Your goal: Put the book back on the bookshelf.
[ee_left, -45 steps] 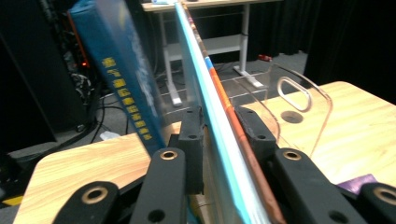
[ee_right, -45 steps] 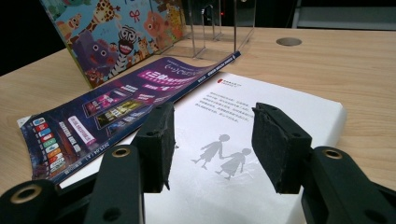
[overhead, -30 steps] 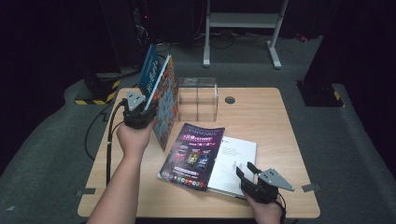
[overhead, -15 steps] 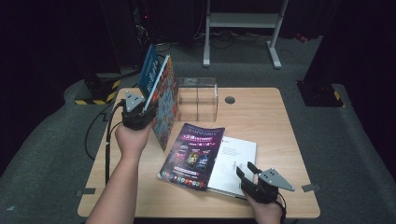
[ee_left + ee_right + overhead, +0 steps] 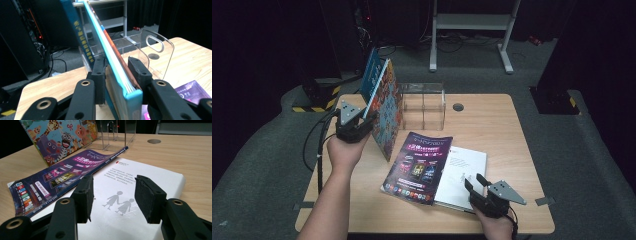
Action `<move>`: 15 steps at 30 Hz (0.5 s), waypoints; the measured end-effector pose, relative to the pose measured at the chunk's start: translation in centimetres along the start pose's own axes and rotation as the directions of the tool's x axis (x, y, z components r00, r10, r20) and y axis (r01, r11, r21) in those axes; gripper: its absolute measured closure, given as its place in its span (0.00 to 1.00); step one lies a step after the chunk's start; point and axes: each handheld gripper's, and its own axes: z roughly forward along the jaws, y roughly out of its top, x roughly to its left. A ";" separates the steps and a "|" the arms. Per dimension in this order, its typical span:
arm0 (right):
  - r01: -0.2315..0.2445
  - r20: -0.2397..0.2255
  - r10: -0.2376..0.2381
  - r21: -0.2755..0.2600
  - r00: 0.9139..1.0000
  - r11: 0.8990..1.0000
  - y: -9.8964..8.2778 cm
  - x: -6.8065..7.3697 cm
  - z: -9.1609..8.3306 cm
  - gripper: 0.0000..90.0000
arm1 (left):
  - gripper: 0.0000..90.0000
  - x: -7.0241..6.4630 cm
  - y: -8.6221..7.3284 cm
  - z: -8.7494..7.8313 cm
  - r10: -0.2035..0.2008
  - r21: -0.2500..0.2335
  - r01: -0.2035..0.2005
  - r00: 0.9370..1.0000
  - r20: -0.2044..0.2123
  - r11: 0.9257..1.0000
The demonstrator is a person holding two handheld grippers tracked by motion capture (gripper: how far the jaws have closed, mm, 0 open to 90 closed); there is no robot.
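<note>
A: Start at the left. What does the left gripper [image 5: 368, 121] have?

B: Its jaws pinch the picture book [image 5: 387, 115] by the spine edge. The book stands tilted on the table [image 5: 502, 125], just left of the clear acrylic book stand [image 5: 423, 105], with a blue book [image 5: 373, 74] leaning behind it.

A: How will it handle?

B: I judge it thin, fairly stiff and light, with a glossy cover that could slip. Gripping low on the bound edge, where the pages are held together, should keep it from fanning or twisting.

A: And further right?

B: In front of the stand a purple magazine [image 5: 418, 162] lies flat, overlapping a white book [image 5: 464, 172]. The right gripper [image 5: 113, 195] hovers over that white cover, jaws spread, holding nothing.
</note>
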 end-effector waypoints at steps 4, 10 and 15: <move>0.002 -0.002 -0.002 0.001 1.000 1.000 0.0 0.1 0.0 0.55 | 0.77 0.0 0.0 0.0 -0.008 -0.001 0.008 1.000 0.001 1.000; 0.002 0.000 -0.002 0.001 1.000 1.000 0.0 0.0 0.0 0.55 | 0.77 -0.8 -0.2 0.4 -0.021 -0.026 0.021 1.000 -0.012 0.999; -0.002 0.000 0.002 0.002 1.000 1.000 0.0 0.0 0.0 0.55 | 0.78 -1.5 -1.0 1.1 -0.043 -0.037 0.042 0.999 -0.032 0.998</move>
